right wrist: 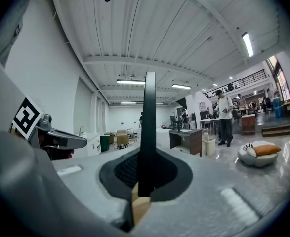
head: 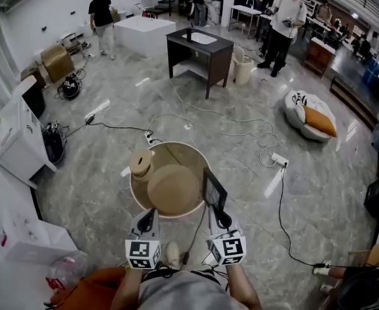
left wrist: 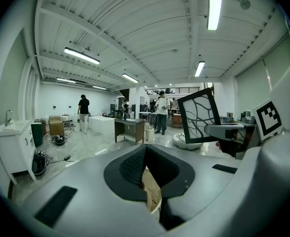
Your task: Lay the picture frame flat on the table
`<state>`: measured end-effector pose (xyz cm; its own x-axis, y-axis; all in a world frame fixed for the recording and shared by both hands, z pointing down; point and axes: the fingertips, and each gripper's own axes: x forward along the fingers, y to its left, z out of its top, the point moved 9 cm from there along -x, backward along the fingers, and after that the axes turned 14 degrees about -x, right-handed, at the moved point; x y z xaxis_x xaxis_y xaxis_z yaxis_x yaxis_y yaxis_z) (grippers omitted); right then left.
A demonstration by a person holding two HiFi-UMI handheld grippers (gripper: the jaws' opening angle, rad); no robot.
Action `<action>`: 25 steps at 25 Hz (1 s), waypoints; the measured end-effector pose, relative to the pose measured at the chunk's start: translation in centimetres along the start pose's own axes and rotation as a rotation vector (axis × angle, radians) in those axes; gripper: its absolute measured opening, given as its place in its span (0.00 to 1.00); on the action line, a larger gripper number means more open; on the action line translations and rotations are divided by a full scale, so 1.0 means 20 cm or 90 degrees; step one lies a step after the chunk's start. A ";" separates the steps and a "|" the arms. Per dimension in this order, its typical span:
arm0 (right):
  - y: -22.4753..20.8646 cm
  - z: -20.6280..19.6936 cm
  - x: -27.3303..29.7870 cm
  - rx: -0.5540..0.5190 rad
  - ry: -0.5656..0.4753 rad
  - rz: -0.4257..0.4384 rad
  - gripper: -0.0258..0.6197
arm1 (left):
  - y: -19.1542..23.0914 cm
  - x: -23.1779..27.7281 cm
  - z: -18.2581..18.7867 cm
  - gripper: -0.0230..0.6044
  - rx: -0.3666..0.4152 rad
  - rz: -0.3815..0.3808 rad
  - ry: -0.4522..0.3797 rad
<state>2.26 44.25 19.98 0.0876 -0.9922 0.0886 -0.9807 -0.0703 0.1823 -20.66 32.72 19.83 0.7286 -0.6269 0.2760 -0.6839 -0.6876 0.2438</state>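
Note:
A black picture frame stands upright over the right edge of a small round wooden table. My right gripper is shut on its lower edge. In the right gripper view the frame shows edge-on, pinched between the pads of the right gripper. The left gripper view shows the frame face-on, with a white picture of dark branching lines. My left gripper hovers at the table's near edge. Its jaws stand slightly apart with nothing between them.
On the table lie a tan round hat and a small tan jar. Cables and power strips cross the floor around it. Farther off are a dark desk, a white cushion seat, a white cabinet and several people.

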 end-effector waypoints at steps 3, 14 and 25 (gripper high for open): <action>0.03 0.02 0.08 -0.002 0.004 -0.013 0.06 | 0.08 0.07 0.05 0.06 0.000 -0.015 0.002; 0.17 0.02 0.37 0.001 0.021 -0.056 0.06 | 0.39 0.29 0.14 0.06 0.007 -0.065 0.002; 0.22 0.02 0.58 0.006 0.027 -0.065 0.06 | 0.57 0.48 0.18 0.06 0.005 -0.084 0.007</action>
<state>-1.18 32.31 21.47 0.1946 -0.9746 0.1108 -0.9678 -0.1724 0.1835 -21.36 17.51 21.83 0.8114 -0.5274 0.2521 -0.5824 -0.7662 0.2716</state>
